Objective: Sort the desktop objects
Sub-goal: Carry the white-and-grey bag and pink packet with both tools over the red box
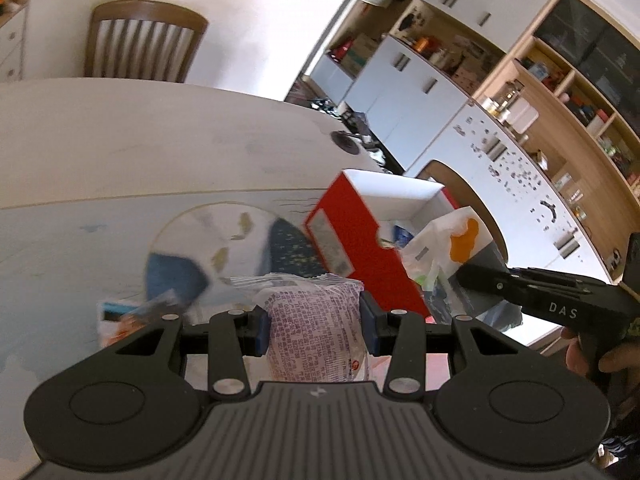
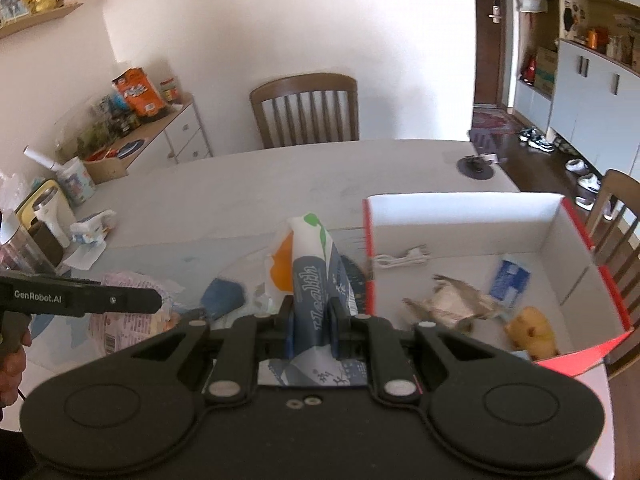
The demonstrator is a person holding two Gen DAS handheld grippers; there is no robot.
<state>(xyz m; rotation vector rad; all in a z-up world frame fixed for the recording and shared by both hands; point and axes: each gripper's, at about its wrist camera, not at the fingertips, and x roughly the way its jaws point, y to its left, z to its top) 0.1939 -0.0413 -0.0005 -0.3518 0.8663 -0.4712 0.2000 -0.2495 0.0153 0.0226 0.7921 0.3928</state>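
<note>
We hold both grippers tilted down over the worktop (image 2: 248, 184). Left gripper (image 1: 316, 328): jaws clamped on a crinkly clear-plastic snack packet (image 1: 316, 320) with purple print, soft and puffy, pinched between the blue pads and lifted off the surface. Right gripper (image 2: 312, 324): jaws clenched tight on a flat glossy pouch (image 2: 310, 276), white top with a green mark, grey-blue lower part with lettering, an orange patch on one side; it stands upright out of the jaws. In the left view the same pouch hangs from the right gripper's black nose, with our hand (image 1: 592, 356) wrapped on its grip.

Just past the jaws, the worktop carries a pale mat (image 1: 80, 248) with a round blue-and-white print, blurred. Beside it, towards the right edge of the worktop, sits an open cardboard box (image 2: 460, 216), red outside, white inside, straight walls. In it: a white cable (image 2: 400, 258), a crumpled paper wrapper (image 2: 448, 304), a blue-and-white flat pack (image 2: 508, 280), a lumpy yellow thing (image 2: 530, 330) we cannot identify.

At the left edge: crumpled tissue (image 2: 90, 226) and a printed mug (image 2: 76, 182). Far right corner: a dark round disc (image 2: 474, 168). Beyond the far edge, a slatted wooden chair (image 2: 306, 108); wooden shelving with white cabinet doors (image 1: 500, 92) behind.
</note>
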